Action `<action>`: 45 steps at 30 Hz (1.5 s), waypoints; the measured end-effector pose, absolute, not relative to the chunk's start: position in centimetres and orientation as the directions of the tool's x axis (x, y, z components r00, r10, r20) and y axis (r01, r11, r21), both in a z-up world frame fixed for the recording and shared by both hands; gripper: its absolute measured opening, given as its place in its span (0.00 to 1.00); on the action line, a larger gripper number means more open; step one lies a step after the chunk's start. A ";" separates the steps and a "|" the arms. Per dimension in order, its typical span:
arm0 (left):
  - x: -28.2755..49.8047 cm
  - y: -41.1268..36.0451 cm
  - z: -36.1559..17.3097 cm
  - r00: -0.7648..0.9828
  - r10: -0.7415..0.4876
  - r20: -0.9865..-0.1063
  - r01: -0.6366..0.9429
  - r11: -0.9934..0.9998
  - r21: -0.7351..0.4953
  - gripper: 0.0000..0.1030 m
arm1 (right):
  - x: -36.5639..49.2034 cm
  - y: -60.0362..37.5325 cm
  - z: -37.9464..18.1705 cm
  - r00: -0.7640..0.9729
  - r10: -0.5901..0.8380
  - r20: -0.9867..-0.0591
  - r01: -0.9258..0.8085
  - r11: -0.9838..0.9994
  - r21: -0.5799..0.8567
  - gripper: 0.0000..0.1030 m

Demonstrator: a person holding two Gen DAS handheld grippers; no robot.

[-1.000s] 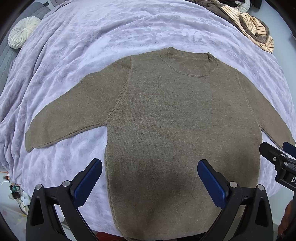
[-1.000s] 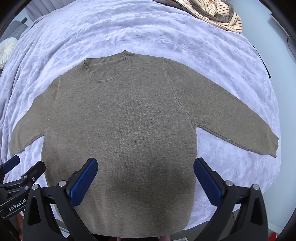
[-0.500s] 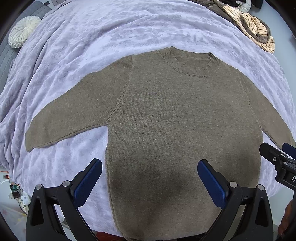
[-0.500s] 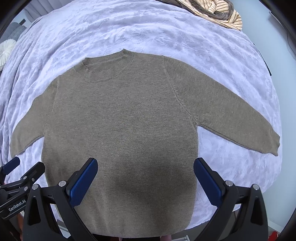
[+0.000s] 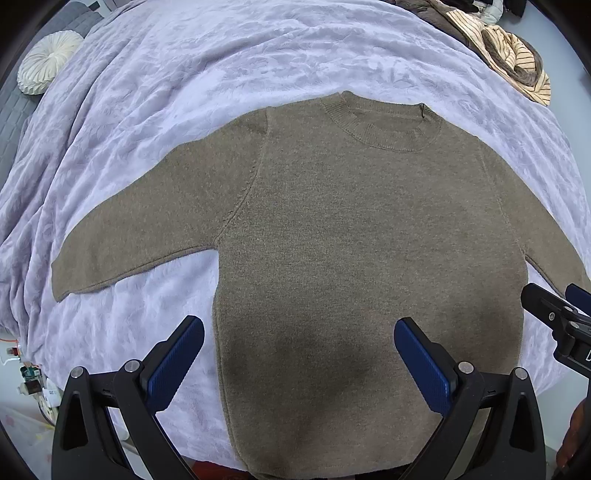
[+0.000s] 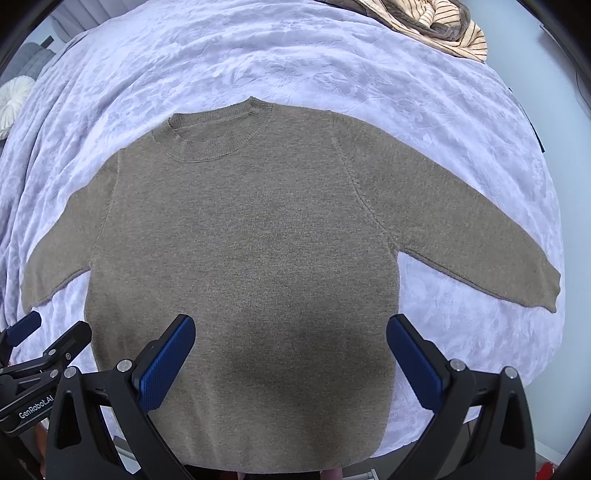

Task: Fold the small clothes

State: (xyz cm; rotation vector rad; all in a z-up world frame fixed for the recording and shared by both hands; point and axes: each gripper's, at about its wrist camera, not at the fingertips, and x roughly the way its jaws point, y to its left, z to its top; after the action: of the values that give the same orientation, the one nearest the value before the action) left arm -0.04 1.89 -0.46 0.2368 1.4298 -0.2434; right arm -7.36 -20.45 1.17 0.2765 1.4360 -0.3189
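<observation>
Bright, sharp, fisheye-warped; soft shadow

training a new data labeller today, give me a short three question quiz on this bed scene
1. True or false: the olive-brown knitted sweater lies spread flat on the lilac crinkled bedspread, both sleeves out.
2. Which gripper holds fabric? A left gripper B right gripper C neither
3. Fill in: a striped cream garment lies beyond the sweater's ____.

Key: 1 true; 2 C, both are open above the hem; 3 neckline.
</observation>
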 end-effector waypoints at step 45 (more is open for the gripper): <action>-0.4 2.5 -0.8 0.119 -0.009 -0.993 0.296 0.955 0.027 1.00 | -7.9 -20.2 0.6 0.099 -0.040 -0.994 0.385 0.923 0.001 1.00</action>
State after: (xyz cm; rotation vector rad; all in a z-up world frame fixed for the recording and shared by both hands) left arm -0.38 2.47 -0.75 0.2407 1.4387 -0.2261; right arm -7.88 -20.18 0.59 0.2893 1.4434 -0.3208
